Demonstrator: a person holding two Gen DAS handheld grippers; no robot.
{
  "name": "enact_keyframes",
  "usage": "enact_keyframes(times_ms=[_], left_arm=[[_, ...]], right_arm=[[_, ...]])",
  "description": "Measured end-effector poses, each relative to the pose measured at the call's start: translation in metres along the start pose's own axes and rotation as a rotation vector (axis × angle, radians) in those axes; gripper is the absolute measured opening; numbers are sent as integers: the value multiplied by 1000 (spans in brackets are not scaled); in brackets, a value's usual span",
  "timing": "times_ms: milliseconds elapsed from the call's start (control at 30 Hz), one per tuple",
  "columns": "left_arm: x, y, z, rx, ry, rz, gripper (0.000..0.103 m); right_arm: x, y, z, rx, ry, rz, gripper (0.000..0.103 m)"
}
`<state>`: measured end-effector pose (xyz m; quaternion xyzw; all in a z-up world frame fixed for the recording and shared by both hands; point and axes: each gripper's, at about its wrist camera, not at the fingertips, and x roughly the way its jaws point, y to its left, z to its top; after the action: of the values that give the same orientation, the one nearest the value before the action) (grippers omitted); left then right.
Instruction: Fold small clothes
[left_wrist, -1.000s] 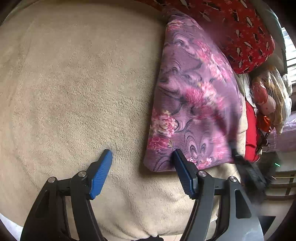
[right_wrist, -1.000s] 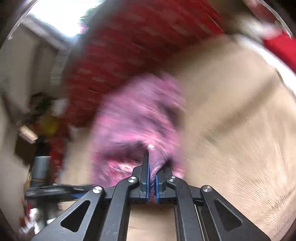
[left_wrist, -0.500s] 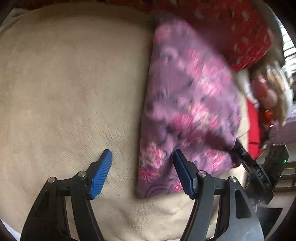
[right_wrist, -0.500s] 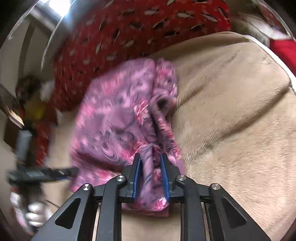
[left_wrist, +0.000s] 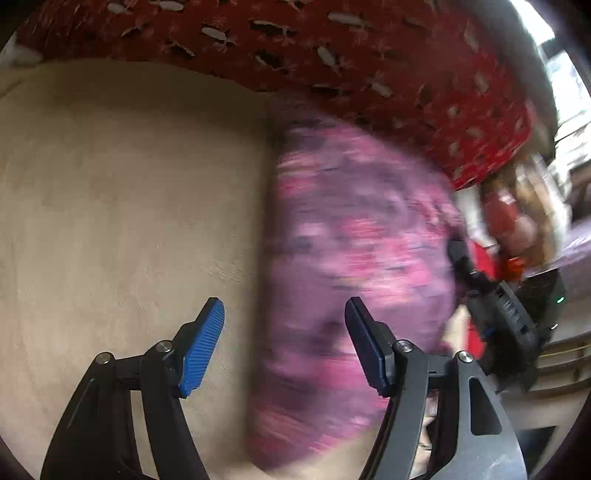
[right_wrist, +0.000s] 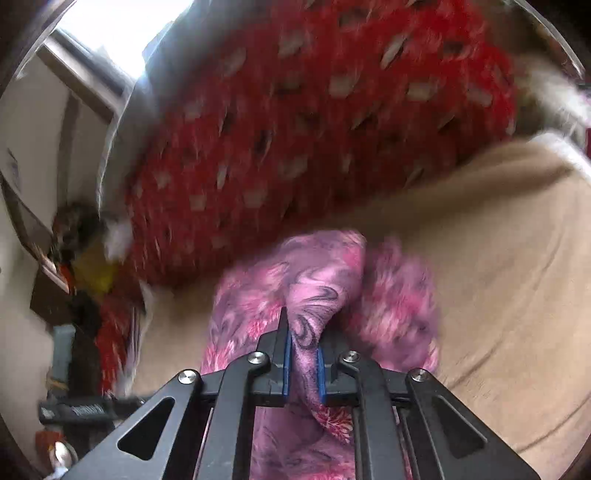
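Note:
A purple garment with pink flowers (left_wrist: 354, 266) lies blurred on the beige blanket (left_wrist: 122, 192), right of centre in the left wrist view. My left gripper (left_wrist: 284, 347) is open and empty, its jaws straddling the garment's left edge above it. My right gripper (right_wrist: 303, 354) is shut on a bunched fold of the same garment (right_wrist: 317, 295) and holds it lifted off the blanket (right_wrist: 498, 258). It shows in the left wrist view (left_wrist: 491, 306) at the garment's right edge.
A red patterned cushion (left_wrist: 332, 55) lies along the far edge of the blanket, also in the right wrist view (right_wrist: 314, 129). Cluttered items and bags (left_wrist: 517, 214) stand beyond the blanket's right side. A window (right_wrist: 107, 26) is at the upper left.
The right gripper has pulled the garment's fold up and toward the near side. The garment has slid closer between the left gripper's open jaws. The left gripper stays open.

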<state>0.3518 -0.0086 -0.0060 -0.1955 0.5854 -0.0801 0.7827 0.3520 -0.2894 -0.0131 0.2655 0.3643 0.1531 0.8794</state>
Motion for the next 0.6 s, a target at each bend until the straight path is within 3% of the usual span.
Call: enact_keyframes(times_ms=[33, 100, 200, 333, 400, 467, 533, 600], left_arm=[[12, -2, 0, 14, 20, 34, 69], [27, 0, -2, 4, 63, 54, 70], [12, 4, -7, -11, 25, 29, 69], [-1, 6, -28, -37, -33, 2, 69], [12, 2, -44, 1, -9, 71, 69], [21, -3, -53, 44, 14, 112, 72], [11, -7, -59, 62, -8, 127, 71], [5, -14, -68, 86, -26, 141, 71]], right_arm=[[9, -16, -5, 46, 24, -52, 10], [33, -46, -19, 117, 166, -104, 10], [1, -44, -18, 137, 90, -74, 21], [-47, -9, -28, -28, -22, -2, 26], [-48, -2, -45, -121, 4, -35, 32], [-14, -7, -68, -202, 172, -200, 30], [-27, -8, -72, -196, 150, -198, 30], [-52, 1, -70, -160, 93, -143, 34]])
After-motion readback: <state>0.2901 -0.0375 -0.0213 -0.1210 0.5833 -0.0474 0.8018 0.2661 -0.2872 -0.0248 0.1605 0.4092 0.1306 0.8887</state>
